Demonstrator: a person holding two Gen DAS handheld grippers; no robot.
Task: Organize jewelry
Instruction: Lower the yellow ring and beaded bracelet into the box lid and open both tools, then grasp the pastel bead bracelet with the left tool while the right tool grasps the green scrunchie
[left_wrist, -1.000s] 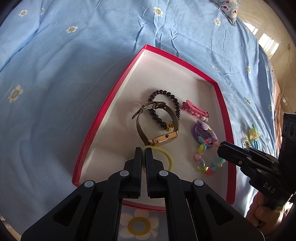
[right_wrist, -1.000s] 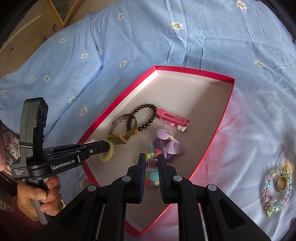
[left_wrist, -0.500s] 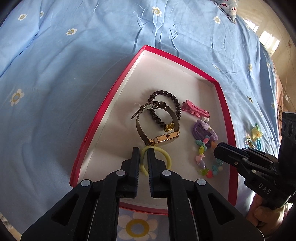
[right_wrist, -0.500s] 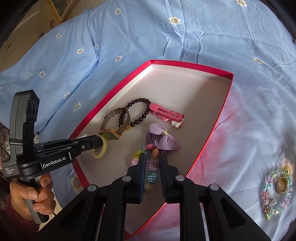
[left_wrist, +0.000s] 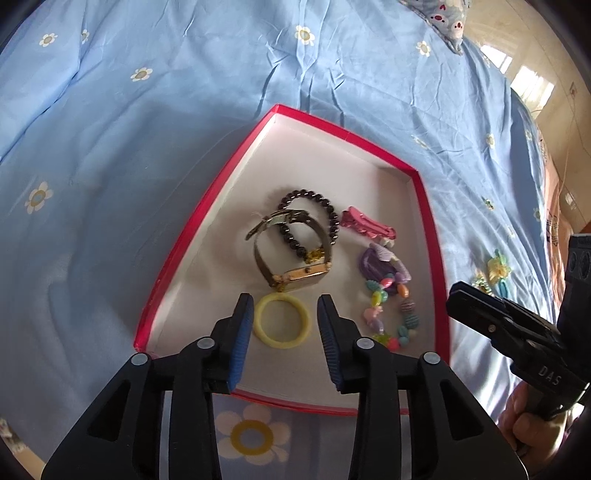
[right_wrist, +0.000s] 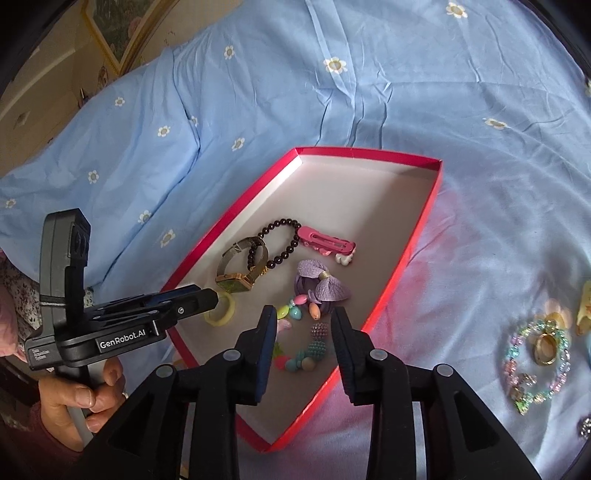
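Observation:
A red-rimmed tray lies on the blue bed sheet. In it lie a yellow hair ring, a gold watch, a dark bead bracelet, a pink hair clip, a purple bow and a colourful bead bracelet. My left gripper is open, its fingers either side of the yellow ring. My right gripper is open above the colourful bracelet.
On the sheet right of the tray lie a pastel bead bracelet with a gold ring inside it, and a yellow-green hair piece. A pillow lies at the far end.
Both grippers have opened. The left let go of the yellow ring, the right let go of the colourful bracelet; both items now lie in the tray. Both grippers pulled back a little.

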